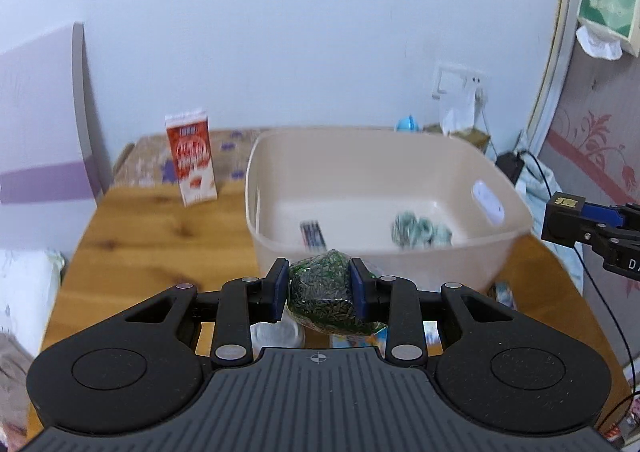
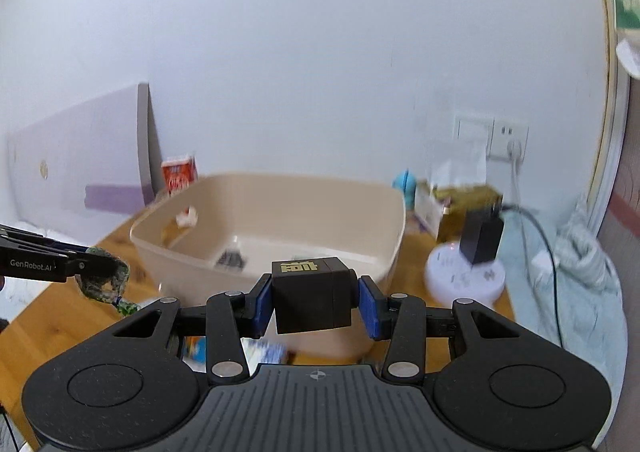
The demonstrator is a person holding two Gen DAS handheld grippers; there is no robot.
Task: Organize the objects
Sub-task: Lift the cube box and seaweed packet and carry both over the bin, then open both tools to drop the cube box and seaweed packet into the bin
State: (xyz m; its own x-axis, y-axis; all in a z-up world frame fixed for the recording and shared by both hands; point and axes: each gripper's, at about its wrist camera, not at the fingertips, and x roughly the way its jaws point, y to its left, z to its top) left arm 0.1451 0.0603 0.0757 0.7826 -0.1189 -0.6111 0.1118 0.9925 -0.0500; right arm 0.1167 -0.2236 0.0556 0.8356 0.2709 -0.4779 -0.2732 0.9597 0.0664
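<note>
Left tongs [image 1: 319, 294] clamped on a green seed packet [image 1: 326, 298] — its long axis runs along the fingers, toward the beige tub [image 1: 400, 264] just ahead. Right tongs [image 2: 316, 298] grip a black box [image 2: 312, 298], gold lettering on its top face, held square above the tub's near rim. Only the left view shows a green bundle [image 1: 420, 234] inside the tub; the right view alone shows the white round base [image 2: 464, 278] beside it. A red carton [image 1: 192, 160] stands upright on the worktop [image 1: 160, 228], left of the tub.

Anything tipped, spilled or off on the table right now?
Nothing stands out. The milk carton stands upright behind the beige tub; no spill shows. The left gripper holds a green packet, the right gripper a black box.
</note>
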